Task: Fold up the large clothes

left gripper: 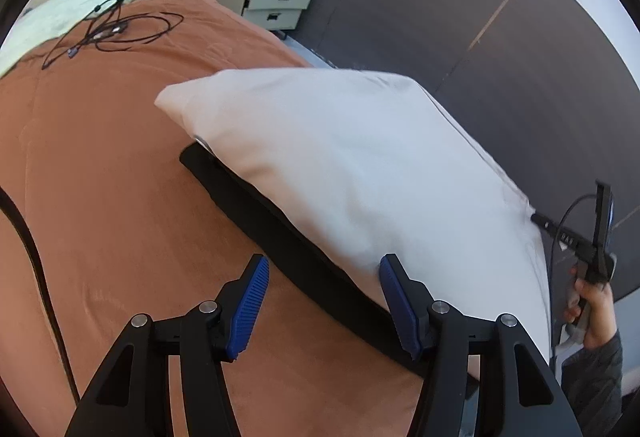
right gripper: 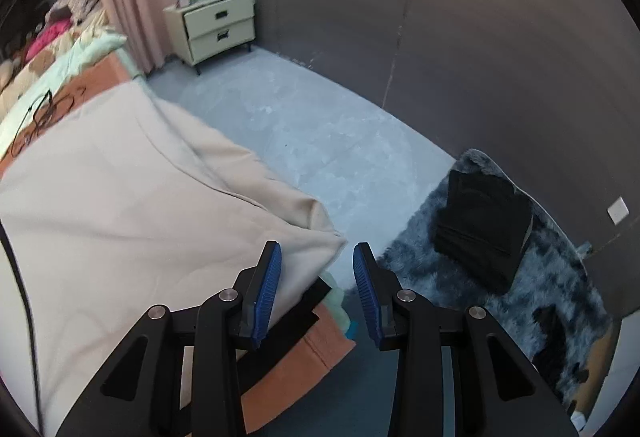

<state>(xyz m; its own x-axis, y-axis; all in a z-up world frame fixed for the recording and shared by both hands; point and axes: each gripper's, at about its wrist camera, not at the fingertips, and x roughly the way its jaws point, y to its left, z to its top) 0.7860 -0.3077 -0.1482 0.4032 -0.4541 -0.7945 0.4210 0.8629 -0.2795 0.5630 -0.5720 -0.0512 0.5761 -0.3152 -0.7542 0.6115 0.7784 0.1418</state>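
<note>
left wrist view
- cloth: cream garment (left gripper: 360, 173), large smooth fabric panel lying on the orange bedspread (left gripper: 100, 177), partly over a black board (left gripper: 280, 233); far side runs off the bed edge.
- handling (judgement): light, limp, drapes and slides easily; no stiffness, so a corner or hem pinch is best, not mid-panel.
- left gripper (left gripper: 322, 301): jaws spread, nothing pinched; right pad touches or overlaps the cloth's near edge, left pad over bare bedspread.
- right hand (left gripper: 592, 309): holds the other tool at the cloth's far side.

right wrist view
- cloth: same garment (right gripper: 132, 205), soft creases, pointed corner (right gripper: 332, 237) at the bed edge.
- right gripper (right gripper: 318, 289): jaws apart, empty; corner just ahead of the pads.
- grab point (judgement): that corner, then the matching one on the left.
</note>
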